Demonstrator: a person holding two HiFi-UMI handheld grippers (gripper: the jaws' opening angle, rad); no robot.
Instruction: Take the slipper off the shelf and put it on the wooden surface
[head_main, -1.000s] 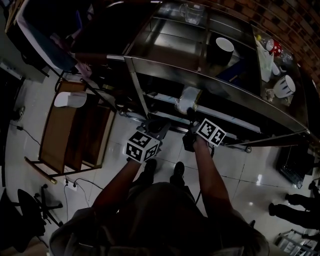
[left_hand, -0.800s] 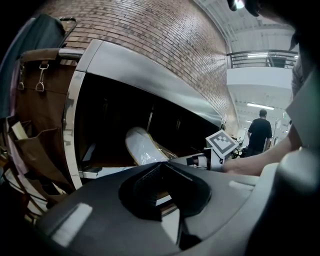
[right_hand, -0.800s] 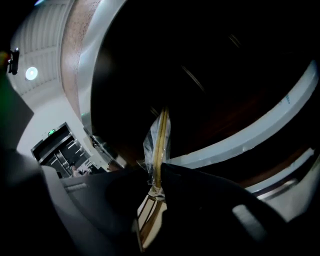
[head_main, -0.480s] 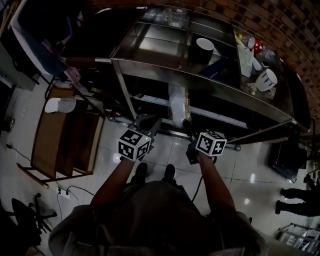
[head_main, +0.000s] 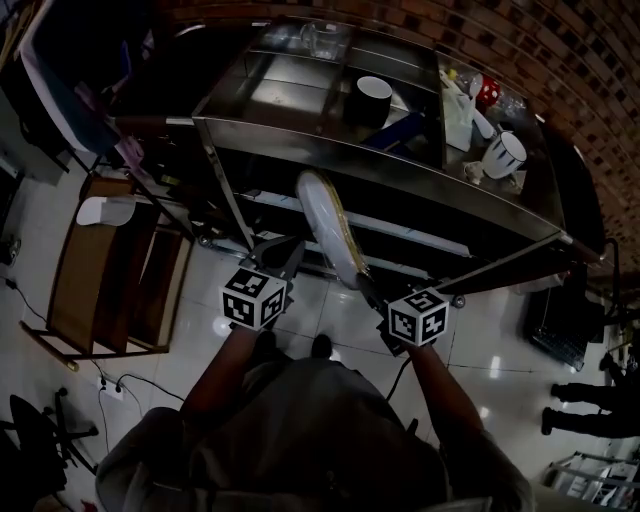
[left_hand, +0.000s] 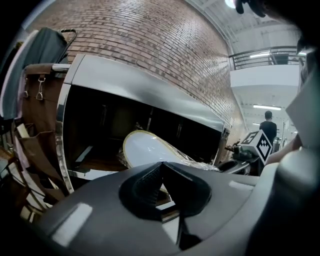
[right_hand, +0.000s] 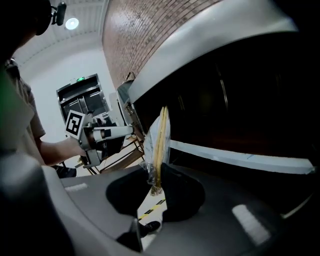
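The right gripper (right_hand: 156, 187) pinches only one end of the plastic-wrapped slipper (head_main: 328, 225), its jaws having just tightened, so the wrap may slip and the slipper fall short of the wooden surface (head_main: 100, 290) left of the shelf (head_main: 285, 90). The slipper stands just outside the shelf's lower tier, rising from those jaws. The left gripper (head_main: 285, 255), jaws together and empty, hangs beside it.

The slipper (head_main: 328, 225) has a smooth pale sole with a yellowish rim, and it is wrapped in crinkly clear plastic film that catches the light. The shelf (head_main: 300, 138) is bare polished steel, bright and reflective. Behind it the brick wall (head_main: 570, 70) is rough and matt. The floor (head_main: 480, 345) is glossy tile, the wooden surface (head_main: 105, 270) is dull brown, and the right gripper (right_hand: 155, 190) is matt grey plastic.
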